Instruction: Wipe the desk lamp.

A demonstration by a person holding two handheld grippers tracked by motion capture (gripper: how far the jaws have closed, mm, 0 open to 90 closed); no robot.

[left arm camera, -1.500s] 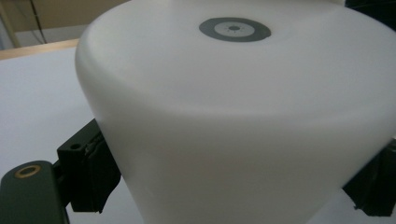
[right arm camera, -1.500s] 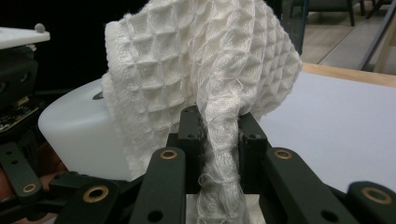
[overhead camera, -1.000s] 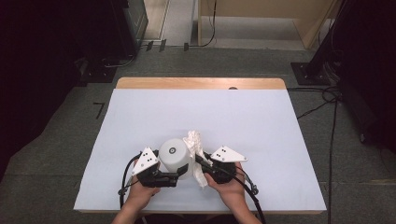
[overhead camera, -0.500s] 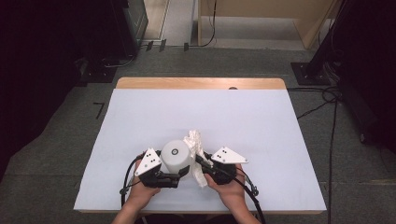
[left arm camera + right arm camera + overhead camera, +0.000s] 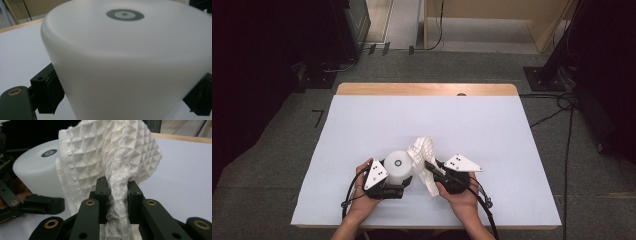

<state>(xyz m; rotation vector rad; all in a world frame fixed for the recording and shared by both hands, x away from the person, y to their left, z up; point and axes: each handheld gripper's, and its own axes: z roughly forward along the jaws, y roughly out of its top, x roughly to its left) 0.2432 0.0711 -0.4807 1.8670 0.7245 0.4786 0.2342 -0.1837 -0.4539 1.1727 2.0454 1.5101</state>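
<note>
**Cloth pinched at right, white cup held at left**

Nearest the front edge of the tabletop (image 5: 512, 130) we see both of the person's hands, each carrying a hand-held gripper. The right hand-held gripper (image 5: 430, 167) has its jaws pressed together on a white waffle-weave cloth (image 5: 424, 159). In the right gripper view the bunched cloth (image 5: 117, 195) runs down between the two black pads and is squeezed thin there, while its free part stands up and fans out above the jaws.

The left hand-held gripper (image 5: 404, 182) is clamped on a white upturned cup (image 5: 398, 167). In the left gripper view the cup (image 5: 130, 65) sits between the jaws, one pad against each side of its wall. Its flat top carries a small grey ring mark. The cup is upright, base uppermost, at or just over the tabletop; we cannot tell whether it touches.

Cup and cloth lie just beside each other, the cloth's edge touching or nearly touching the cup's right side.

Farther out, the white-covered tabletop ends in a bare wooden strip (image 5: 427, 89) along its far edge.
</note>
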